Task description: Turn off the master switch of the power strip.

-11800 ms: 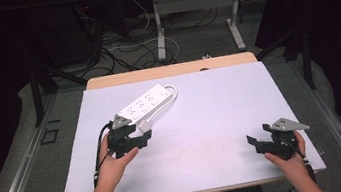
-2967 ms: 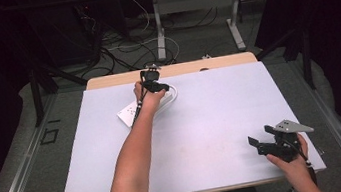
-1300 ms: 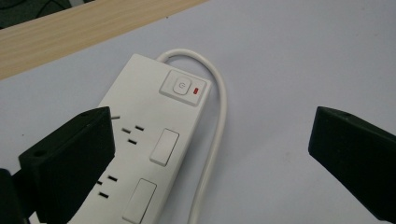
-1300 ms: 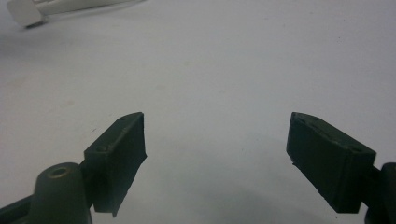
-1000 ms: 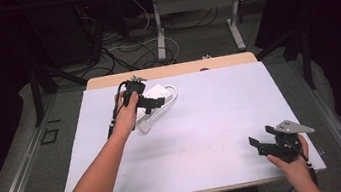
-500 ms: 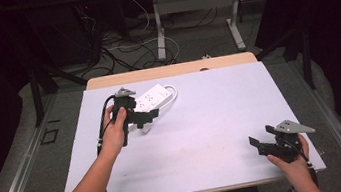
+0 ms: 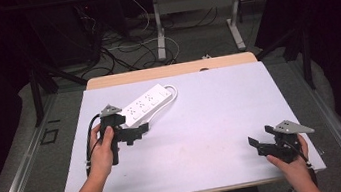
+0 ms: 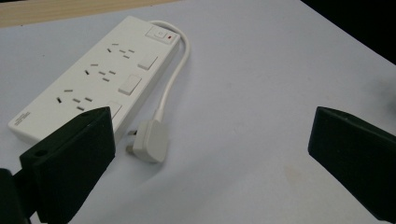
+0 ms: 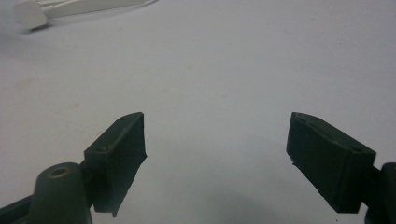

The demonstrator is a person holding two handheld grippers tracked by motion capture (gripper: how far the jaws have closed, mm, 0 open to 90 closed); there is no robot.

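Change since earlier frames: left gripper (image 7: 136, 132) has drawn back toward the person from the far end of the power strip (image 7: 148, 103); half a second ago it sat over the strip's near end, now it lies just off that end. Right gripper (image 7: 261, 146) has stayed put at the near right corner throughout.
Left gripper: held in the person's left hand (image 7: 101, 147), jaws pointing right and slightly away, spread wide with nothing between them. In the left gripper view the left jaw overlaps the strip's near corner; whether it touches cannot be told.
Right gripper: held in the right hand (image 7: 288, 160), low over the mat near its front right edge, jaws wide apart, bare mat between them in the right gripper view.
Power strip: white, three sockets each with its own switch, plus a main switch with a red mark at the far end. Lies flat at the back left of the mat, set diagonally, its near end toward the left gripper.
Cord: short white cord (image 8: 173, 79) leaves the far end, loops round and runs back along the strip's side.
Plug: white plug (image 8: 148, 141) lies on the mat just beside the strip's near end, prongs toward the strip, not in any socket.
Mat: pale lilac-grey sheet (image 7: 211, 115) covering the wooden table (image 7: 170, 70), whose edge shows at the back.
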